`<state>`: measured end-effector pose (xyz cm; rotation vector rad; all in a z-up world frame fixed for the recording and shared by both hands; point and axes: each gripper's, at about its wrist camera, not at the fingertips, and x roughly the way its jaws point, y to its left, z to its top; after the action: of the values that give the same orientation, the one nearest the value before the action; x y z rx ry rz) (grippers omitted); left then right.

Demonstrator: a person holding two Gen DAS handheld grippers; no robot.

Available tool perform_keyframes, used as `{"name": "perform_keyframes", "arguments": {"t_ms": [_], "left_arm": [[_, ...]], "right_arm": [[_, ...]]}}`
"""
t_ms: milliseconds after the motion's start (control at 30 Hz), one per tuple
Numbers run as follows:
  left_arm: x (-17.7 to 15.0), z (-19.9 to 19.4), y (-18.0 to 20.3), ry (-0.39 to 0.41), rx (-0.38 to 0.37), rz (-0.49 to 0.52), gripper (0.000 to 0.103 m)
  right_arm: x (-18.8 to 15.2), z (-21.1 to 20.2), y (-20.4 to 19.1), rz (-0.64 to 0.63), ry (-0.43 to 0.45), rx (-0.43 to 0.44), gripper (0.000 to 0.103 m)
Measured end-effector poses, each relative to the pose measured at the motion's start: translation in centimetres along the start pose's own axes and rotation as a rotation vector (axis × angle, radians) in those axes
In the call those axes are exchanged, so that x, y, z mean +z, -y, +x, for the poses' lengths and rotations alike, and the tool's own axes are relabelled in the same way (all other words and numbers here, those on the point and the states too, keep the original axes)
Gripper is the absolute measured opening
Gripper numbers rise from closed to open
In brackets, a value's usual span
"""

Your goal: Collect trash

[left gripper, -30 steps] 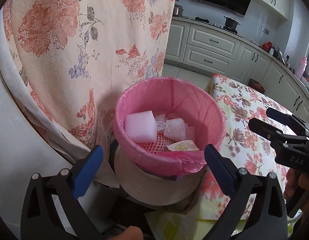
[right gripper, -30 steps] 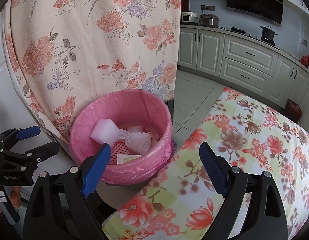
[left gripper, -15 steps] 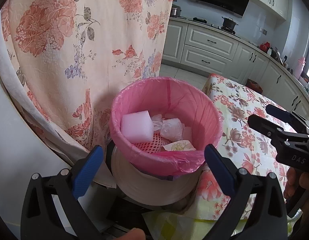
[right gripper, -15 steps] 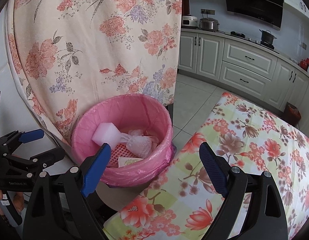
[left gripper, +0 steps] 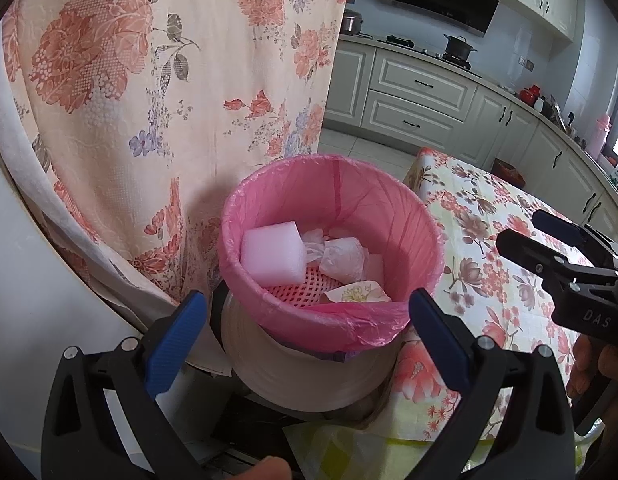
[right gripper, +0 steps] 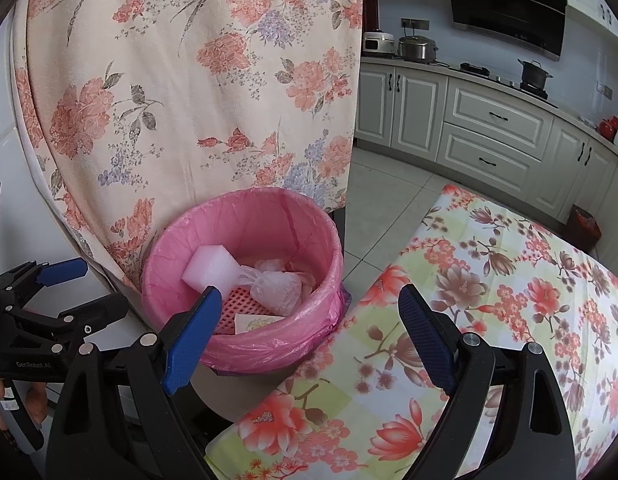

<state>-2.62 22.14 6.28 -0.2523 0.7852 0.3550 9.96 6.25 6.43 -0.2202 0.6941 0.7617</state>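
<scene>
Beside the floral table (right gripper: 489,280), a pink-lined bin (left gripper: 329,200) holds a foam block (left gripper: 271,256), crumpled plastic bag (left gripper: 345,258), red netting (left gripper: 295,290) and printed paper (left gripper: 359,294). Left gripper (left gripper: 307,334) and right gripper (right gripper: 309,332) hover near its rim, jaws spread, empty.

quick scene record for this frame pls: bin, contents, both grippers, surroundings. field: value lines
bin: round bin with pink plastic liner, standing beside the table edge
contents: white foam block, knotted clear plastic bag, red foam net, floral-print paper scrap
left hand-held gripper: open, empty, aimed at the bin
right hand-held gripper: open, empty, over bin rim and table edge
table: floral tablecloth, no loose trash visible on it
backdrop: floral curtain behind the bin, white kitchen cabinets beyond
</scene>
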Motion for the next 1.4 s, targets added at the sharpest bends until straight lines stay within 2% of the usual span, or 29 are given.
{"name": "perform_keyframes", "arguments": {"t_ms": [1133,1400], "left_arm": [[-0.33,0.11,-0.01,0.009,-0.005,-0.011,0.098],[-0.52,0.07,0.05,0.018,0.026,0.009,0.098]], "right_arm": [[-0.34,0.11,0.16,-0.001,-0.005,-0.002,0.085],[-0.53,0.18,0.33,0.004,-0.006,-0.003,0.085]]}}
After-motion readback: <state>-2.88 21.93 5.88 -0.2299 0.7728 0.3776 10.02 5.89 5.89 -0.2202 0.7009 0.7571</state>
